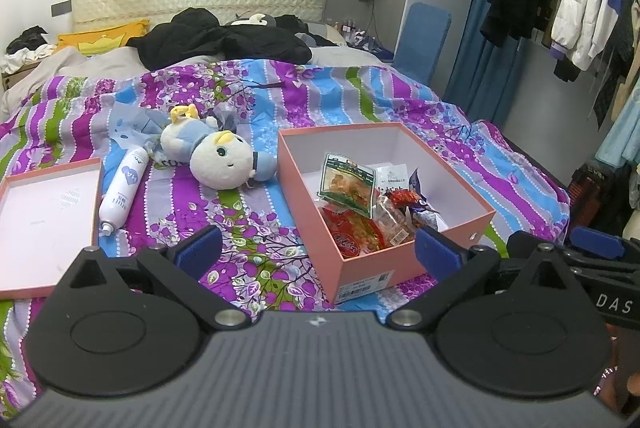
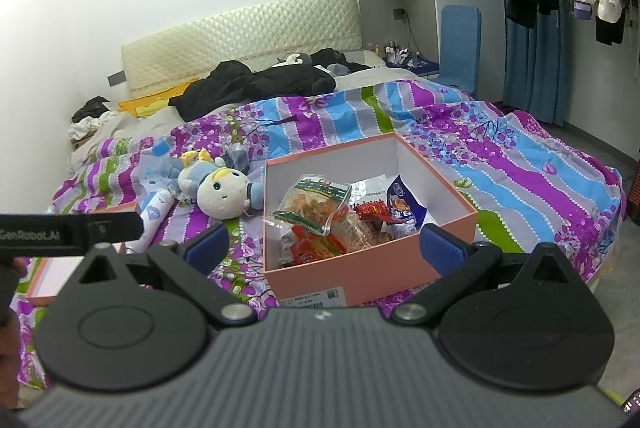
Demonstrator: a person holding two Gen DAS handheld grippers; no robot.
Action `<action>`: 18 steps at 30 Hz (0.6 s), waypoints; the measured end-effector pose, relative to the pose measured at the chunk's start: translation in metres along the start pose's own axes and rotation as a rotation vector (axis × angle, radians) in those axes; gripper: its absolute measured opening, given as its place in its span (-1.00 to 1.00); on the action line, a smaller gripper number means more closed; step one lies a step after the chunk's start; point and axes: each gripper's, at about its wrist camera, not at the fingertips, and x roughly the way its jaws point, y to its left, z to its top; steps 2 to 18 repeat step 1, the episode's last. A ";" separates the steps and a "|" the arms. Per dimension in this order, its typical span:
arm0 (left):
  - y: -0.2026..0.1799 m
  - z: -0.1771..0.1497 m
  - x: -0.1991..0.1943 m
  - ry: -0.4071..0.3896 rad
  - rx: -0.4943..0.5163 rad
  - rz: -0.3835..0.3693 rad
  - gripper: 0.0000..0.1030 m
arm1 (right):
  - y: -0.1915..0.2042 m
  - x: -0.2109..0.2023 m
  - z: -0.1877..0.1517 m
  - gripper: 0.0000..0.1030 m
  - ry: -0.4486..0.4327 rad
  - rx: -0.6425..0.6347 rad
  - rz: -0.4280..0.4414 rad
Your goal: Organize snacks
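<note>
A: Where do the snacks stand, and what are the tongs doing?

B: Pictured: an open salmon-pink cardboard box (image 2: 360, 272) on the purple, blue and green floral bedspread (image 2: 520, 163), holding a heap of crinkly plastic snack packets (image 2: 348, 224). On top leans a clear green-edged pouch of orange pieces (image 2: 310, 203). The left tongs (image 1: 318, 248) and right tongs (image 2: 326, 246) both hang spread wide before the box's near wall, holding nothing.

A: And beside the box?

B: A white-and-blue plush doll (image 1: 216, 155), a white spray bottle with a blue heart (image 1: 120, 189) and the flat pink box lid (image 1: 48, 224) lie to the left, apart from the box.

A: How would the packets handle?

B: By my reading, light, slick and easily crushed; the contents look brittle. I would pinch a sealed top edge rather than the filled middle. The box seems stiff enough to take by 1 wall, though 2 grips would likely steady it on the soft bedding.
</note>
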 end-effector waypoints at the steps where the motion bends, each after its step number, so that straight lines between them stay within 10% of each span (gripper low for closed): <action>1: 0.000 0.000 0.000 0.001 0.000 0.000 1.00 | 0.000 0.000 0.000 1.00 -0.001 0.000 0.000; 18: 0.000 0.000 0.000 0.001 0.000 0.000 1.00 | 0.000 0.000 0.000 1.00 -0.001 0.000 0.000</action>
